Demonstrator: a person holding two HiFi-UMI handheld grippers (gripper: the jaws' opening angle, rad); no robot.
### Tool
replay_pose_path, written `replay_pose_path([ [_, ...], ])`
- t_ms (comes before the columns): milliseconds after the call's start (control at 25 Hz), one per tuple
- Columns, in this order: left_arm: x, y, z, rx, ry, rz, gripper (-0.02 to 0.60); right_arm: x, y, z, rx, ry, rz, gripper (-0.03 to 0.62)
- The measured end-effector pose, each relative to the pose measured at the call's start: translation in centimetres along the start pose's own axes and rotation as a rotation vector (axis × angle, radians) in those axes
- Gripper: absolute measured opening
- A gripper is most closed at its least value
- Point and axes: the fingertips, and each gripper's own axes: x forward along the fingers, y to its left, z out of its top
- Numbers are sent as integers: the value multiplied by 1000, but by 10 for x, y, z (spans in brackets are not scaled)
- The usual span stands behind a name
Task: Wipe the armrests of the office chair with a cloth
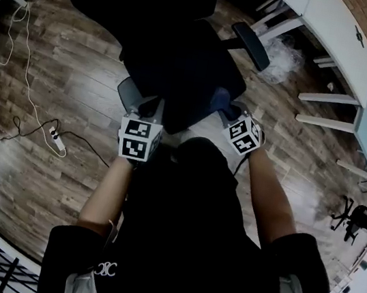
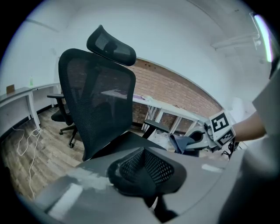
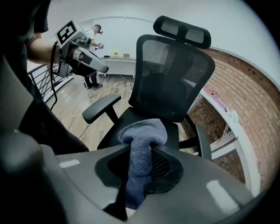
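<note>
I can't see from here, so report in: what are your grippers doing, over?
Left gripper shut, empty. Right gripper shut on cloth. Armrests not touched yet. Nothing in the way.

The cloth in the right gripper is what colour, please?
Blue-grey; the cloth shows best in the right gripper view.

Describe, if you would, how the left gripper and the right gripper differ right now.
The right gripper is shut on a blue cloth; the left gripper has its jaws together on nothing. In the head view the left gripper sits close to the near armrest, while the right gripper is well short of the far armrest. Both face the office chair.
</note>
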Motion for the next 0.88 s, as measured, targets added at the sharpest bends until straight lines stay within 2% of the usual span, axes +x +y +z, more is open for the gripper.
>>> replay_pose_path([
  [200, 19, -27, 19, 6, -7, -22, 3, -10, -26, -20, 13, 7, -19, 69],
  [400, 49, -50, 28, 13, 8, 11, 3, -9, -72, -45, -22, 19, -22, 71],
  [720, 107, -95, 49, -72, 0, 136, 3, 24, -155, -100, -150, 82, 62, 71],
  [880, 120, -121, 57, -156, -27, 177, 4, 45, -186, -122, -242, 149, 104, 71],
])
